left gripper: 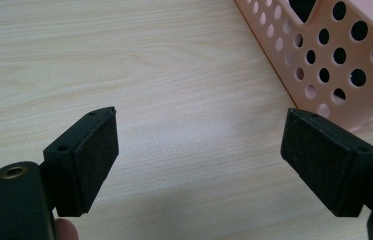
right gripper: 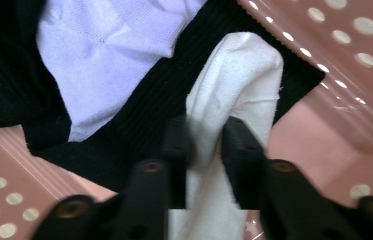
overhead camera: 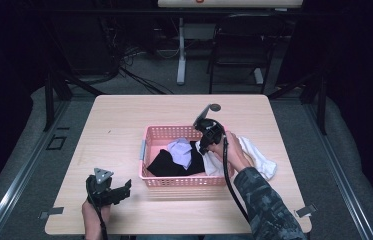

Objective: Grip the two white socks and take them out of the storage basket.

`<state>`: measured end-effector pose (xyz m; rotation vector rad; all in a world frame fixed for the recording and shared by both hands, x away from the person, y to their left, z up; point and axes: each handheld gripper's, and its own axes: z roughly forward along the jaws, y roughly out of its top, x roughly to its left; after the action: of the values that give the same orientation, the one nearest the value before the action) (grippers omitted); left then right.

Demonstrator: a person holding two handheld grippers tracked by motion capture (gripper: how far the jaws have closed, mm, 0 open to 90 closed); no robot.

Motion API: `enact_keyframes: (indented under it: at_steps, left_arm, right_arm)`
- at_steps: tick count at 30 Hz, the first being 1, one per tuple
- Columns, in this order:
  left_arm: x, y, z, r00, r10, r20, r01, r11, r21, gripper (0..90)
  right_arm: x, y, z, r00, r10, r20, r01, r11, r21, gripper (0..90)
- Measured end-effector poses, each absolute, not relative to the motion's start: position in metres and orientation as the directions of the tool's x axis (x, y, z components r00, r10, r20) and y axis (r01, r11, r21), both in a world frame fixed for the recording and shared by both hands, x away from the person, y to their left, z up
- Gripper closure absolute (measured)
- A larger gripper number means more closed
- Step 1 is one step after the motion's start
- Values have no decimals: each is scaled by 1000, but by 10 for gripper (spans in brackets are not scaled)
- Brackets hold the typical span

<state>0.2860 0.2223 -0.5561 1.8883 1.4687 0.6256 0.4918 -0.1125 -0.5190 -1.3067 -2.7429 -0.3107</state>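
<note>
At frame centre, the right gripper [right gripper: 203, 145] pinches a white cloth [right gripper: 234, 90] over the pink basket [overhead camera: 184, 182]; lower left, the left gripper [left gripper: 199, 155] gapes wide, seemingly just above the table [overhead camera: 119, 120].

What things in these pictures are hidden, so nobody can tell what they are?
- Black garment: high view, the lavender cloth covers part; its kind is unclear.
- White cloth: right gripper view, its lower end runs behind the right gripper.
- Pink basket: left gripper view, cut off by the frame edge.
</note>
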Motion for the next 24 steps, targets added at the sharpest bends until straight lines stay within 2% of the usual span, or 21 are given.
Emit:
enact_keyframes:
  at_steps: [3,9,12,24]
  left_arm:
    - [286,223,-556,256,966,-22,653,-156,741,155]
    - [286,222,-556,257,966,-23,652,-155,742,155]
    - [286,222,-556,255,967,-22,653,-155,741,155]
    - [286,221,-556,257,966,-23,651,-155,743,155]
  right_arm:
    - [490,-113,-515,-634,753,175,773,617,147,860]
    - [484,-117,-494,-645,738,199,764,612,204,863]
    - [479,-121,-471,-656,729,194,752,613,243,863]
    - [468,-126,-428,-686,707,175,717,614,331,863]
